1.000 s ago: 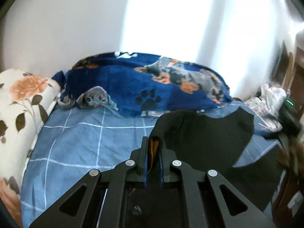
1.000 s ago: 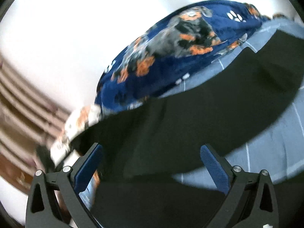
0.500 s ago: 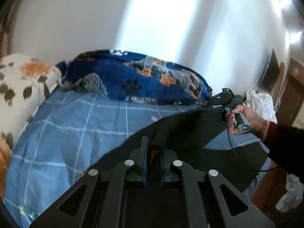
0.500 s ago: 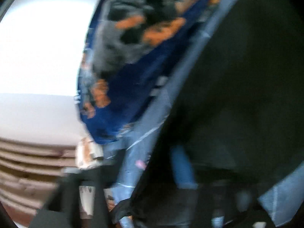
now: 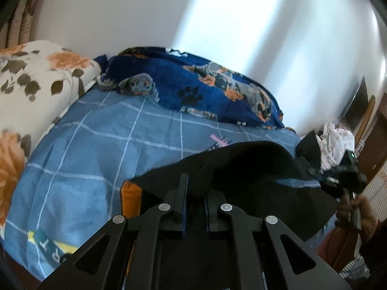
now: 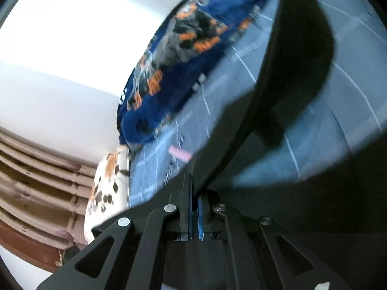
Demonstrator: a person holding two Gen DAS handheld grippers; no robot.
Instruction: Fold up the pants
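The black fabric pants (image 5: 254,169) hang stretched above the blue checked bedsheet (image 5: 101,145), each end pinched in fully closed jaws: the left gripper (image 5: 194,193) holds one edge, the right gripper (image 6: 194,207) the other. To fold cleanly, keep both edges taut and level, then lower them evenly, clear of the dog-print blanket (image 5: 205,89).

The right gripper (image 6: 194,200) is clamping a fold of the black pants (image 6: 297,77), its jaws pressed together on the cloth. The pants are stretching up and away over the blue checked sheet (image 6: 321,135). A dog-print blanket (image 6: 193,55) is lying along the wall, with a floral pillow (image 6: 106,188) beside it.
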